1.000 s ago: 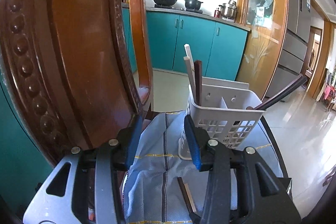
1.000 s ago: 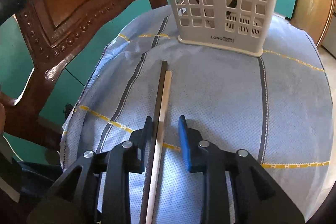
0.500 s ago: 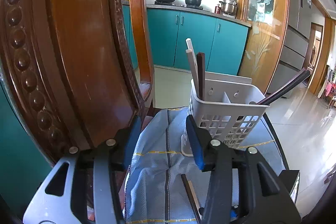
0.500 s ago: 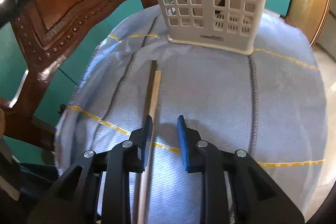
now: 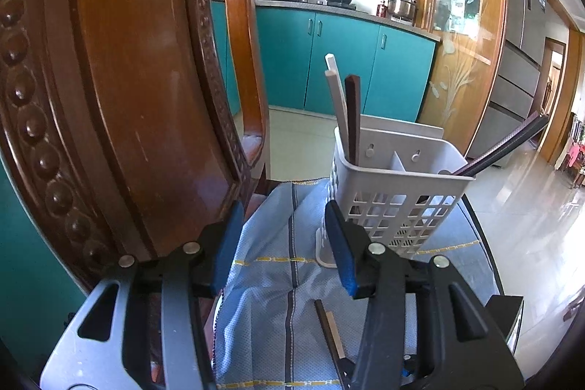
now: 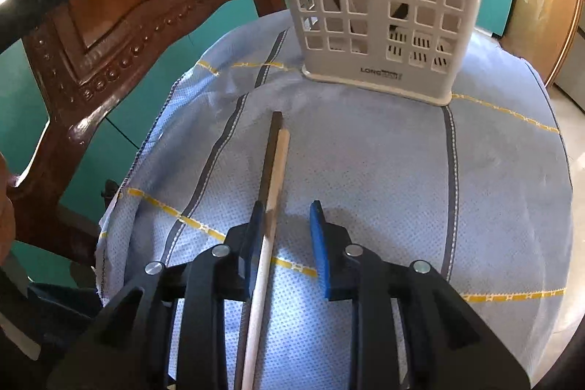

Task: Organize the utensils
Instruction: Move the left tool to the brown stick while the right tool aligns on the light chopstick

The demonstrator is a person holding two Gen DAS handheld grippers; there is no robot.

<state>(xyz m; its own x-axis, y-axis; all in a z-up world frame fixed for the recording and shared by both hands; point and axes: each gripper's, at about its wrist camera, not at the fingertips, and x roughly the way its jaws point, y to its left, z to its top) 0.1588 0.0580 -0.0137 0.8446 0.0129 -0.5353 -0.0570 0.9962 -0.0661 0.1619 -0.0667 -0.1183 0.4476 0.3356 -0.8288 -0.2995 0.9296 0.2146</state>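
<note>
Right tongs (image 6: 285, 225) part-open, straddling pale chopstick (image 6: 275, 178) and dark chopstick (image 6: 270, 152) lying on blue cloth (image 6: 365, 170), nothing gripped. Left tongs (image 5: 281, 236) half-open, empty, near white basket (image 5: 395, 185) holding more chopsticks.

One white utensil basket (image 5: 396, 192), two chopsticks lying on the cloth (image 6: 365, 170), one dark (image 6: 271, 148), one pale (image 6: 279, 156), three sticks standing in the left compartment, two pale (image 5: 338, 94), one dark (image 5: 353, 112), one dark stick (image 5: 508, 148) in the right compartment

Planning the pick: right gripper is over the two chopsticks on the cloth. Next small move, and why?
Probably nudge the right gripper left, then close: the light chopstick and dark chopstick lie against its left finger, off-centre between open jaws.
</note>
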